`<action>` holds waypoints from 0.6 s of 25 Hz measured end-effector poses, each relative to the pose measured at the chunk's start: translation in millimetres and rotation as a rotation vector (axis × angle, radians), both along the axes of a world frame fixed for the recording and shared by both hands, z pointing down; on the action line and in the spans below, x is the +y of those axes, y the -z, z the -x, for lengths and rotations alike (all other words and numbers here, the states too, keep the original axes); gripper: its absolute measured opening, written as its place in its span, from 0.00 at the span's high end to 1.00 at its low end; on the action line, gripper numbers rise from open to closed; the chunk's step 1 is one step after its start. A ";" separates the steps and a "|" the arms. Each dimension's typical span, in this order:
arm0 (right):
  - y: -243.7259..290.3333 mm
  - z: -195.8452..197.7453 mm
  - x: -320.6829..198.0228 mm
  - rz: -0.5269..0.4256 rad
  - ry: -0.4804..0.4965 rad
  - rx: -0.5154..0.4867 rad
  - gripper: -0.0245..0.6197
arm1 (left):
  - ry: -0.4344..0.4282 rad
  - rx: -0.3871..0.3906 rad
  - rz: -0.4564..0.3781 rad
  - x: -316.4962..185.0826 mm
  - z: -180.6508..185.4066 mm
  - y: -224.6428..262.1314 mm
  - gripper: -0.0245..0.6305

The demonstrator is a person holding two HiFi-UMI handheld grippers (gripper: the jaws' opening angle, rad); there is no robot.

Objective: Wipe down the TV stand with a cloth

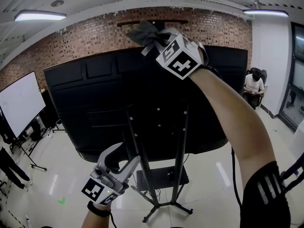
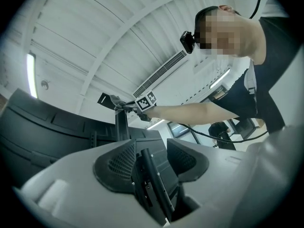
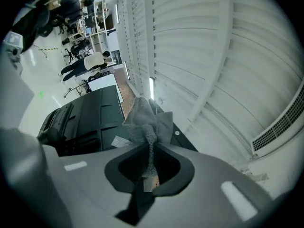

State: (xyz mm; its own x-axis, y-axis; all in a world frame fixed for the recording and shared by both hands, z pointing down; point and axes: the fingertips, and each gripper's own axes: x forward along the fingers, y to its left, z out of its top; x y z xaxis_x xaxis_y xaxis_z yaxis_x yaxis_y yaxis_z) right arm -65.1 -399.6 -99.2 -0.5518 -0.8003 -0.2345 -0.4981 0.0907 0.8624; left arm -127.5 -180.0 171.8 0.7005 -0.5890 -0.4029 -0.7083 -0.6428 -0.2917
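The black TV [image 1: 95, 103] shows its back, mounted on a black metal stand [image 1: 180, 141] with two uprights and a floor base. My right gripper [image 1: 154, 41] is raised to the TV's top edge and is shut on a bunched grey cloth [image 1: 144, 31]. In the right gripper view the cloth [image 3: 145, 118] sticks out from between the pads of the right gripper [image 3: 149, 163]. My left gripper [image 1: 127, 161] sits low at the stand's left upright [image 1: 134, 139], shut on it. In the left gripper view the black upright [image 2: 156, 186] runs between the jaws of the left gripper [image 2: 152, 163].
A whiteboard [image 1: 19, 103] and a tripod [image 1: 31, 158] stand at the left. A person [image 1: 254, 87] sits at the far right by a white wall. A black cable [image 1: 233, 175] hangs below my right arm. A brick wall [image 1: 61, 46] is behind the TV.
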 end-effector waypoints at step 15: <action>-125.4 13.6 -0.8 0.076 -0.049 0.187 0.93 | -0.029 0.042 0.076 6.7 11.2 -36.8 0.62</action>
State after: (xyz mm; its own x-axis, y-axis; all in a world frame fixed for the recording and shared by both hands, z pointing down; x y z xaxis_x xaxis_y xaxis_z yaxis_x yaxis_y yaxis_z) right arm -78.7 -400.3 26.2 -0.5404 -0.8385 -0.0697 -0.3353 0.1386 0.9319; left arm -138.7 -173.3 208.6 0.7009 -0.5989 -0.3874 -0.6999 -0.6821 -0.2119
